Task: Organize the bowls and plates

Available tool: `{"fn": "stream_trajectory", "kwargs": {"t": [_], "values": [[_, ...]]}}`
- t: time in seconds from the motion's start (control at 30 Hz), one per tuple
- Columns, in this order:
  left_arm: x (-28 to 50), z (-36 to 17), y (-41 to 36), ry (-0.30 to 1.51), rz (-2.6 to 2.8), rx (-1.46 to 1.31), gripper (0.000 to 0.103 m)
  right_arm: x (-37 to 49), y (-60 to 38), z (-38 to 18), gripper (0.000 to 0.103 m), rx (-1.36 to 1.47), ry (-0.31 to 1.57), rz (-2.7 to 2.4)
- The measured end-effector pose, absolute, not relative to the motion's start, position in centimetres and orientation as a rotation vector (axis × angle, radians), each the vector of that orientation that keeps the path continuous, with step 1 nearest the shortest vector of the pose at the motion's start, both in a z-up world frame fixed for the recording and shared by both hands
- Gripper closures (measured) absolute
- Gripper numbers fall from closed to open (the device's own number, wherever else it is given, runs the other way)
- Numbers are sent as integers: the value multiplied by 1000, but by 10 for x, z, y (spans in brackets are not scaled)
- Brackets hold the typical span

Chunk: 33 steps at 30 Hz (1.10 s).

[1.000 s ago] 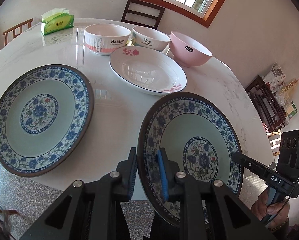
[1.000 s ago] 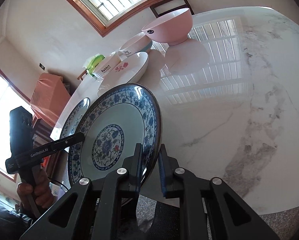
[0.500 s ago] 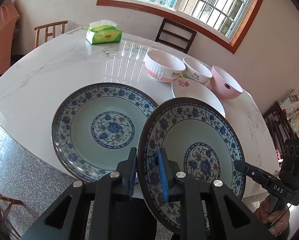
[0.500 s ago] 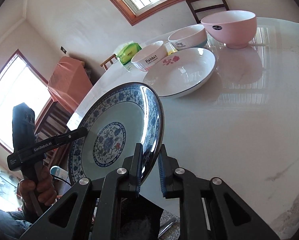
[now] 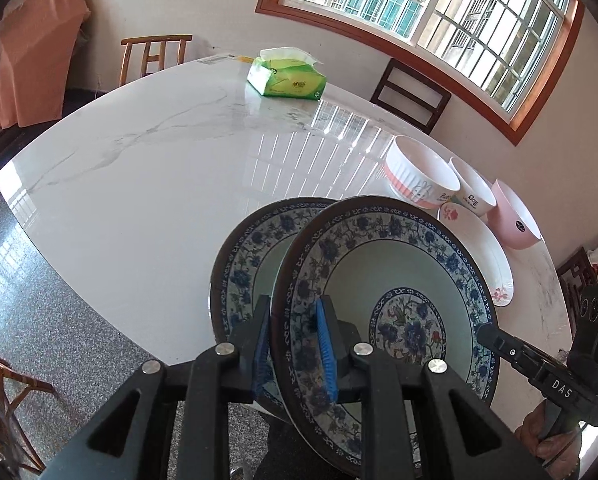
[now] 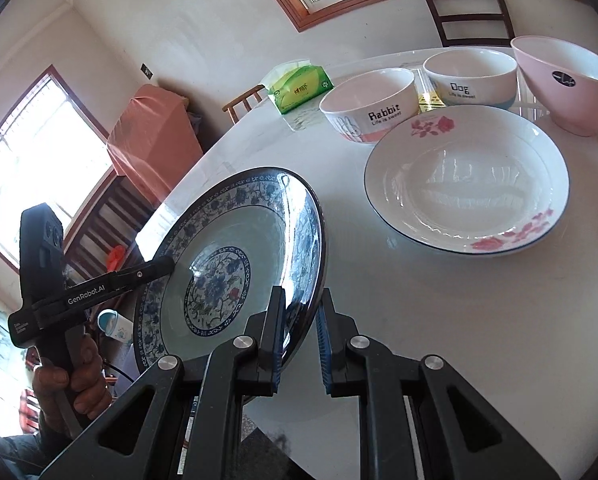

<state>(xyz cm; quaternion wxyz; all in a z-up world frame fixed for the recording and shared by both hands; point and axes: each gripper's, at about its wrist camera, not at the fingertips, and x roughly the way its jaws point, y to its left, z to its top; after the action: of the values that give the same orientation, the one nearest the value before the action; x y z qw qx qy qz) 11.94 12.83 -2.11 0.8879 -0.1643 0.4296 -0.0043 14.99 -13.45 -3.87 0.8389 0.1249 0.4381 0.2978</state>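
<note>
A blue-and-white flowered plate hangs tilted above the table's near edge, held at opposite rims. My left gripper is shut on its left rim, my right gripper on its right rim. A second, matching blue plate lies flat on the marble table, partly hidden under the held one. Behind them are a white plate with pink flowers, a "Rabbit" bowl, a "Dog" bowl and a pink bowl.
A green tissue pack lies at the table's far side. Wooden chairs stand behind the table, a dark one under the window. Bare marble spreads left of the plates. A hand grips the left tool's handle.
Both grippers have carried the blue plate sideways along the table's near edge. It has gone from beside the second blue plate to overlapping it. Both grips are unchanged.
</note>
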Motion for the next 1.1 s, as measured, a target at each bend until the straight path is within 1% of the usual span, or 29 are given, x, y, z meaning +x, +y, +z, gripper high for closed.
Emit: {"fn": "stream_trajectory", "kwargs": {"t": [0.6, 1.1], "values": [[136, -32, 157, 897, 26, -377, 81, 153, -106, -41, 86, 174, 908, 616], [139, -37, 160, 902, 31, -388, 80, 146, -89, -37, 82, 43, 804, 586]]}}
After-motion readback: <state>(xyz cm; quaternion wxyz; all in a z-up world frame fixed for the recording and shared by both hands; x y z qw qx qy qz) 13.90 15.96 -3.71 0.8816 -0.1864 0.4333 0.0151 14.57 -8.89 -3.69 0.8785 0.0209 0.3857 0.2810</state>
